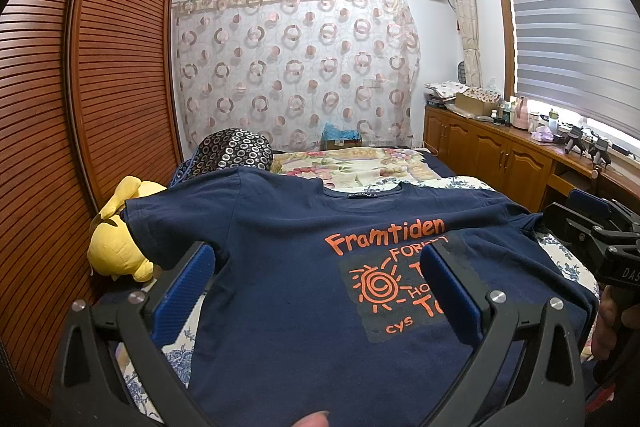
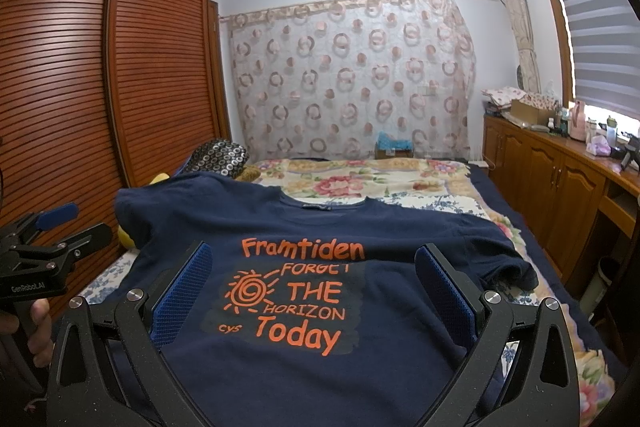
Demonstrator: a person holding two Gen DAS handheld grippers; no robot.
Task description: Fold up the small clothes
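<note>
On the bed I have the navy T-shirt spread print-up for folding; left tongs and right tongs hover released, ready for edges

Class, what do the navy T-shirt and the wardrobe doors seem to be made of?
Navy T-shirt: soft matte knit, probably cotton; it drapes and creases, and the orange print looks flat and rubbery. Wardrobe doors: reddish-brown slatted wood or veneer with a slight sheen.

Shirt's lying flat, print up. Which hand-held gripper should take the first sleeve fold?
Probably left. The left hand-held gripper is open above the navy T-shirt, its left finger beside the spread left sleeve. The right sleeve looks bunched.
</note>
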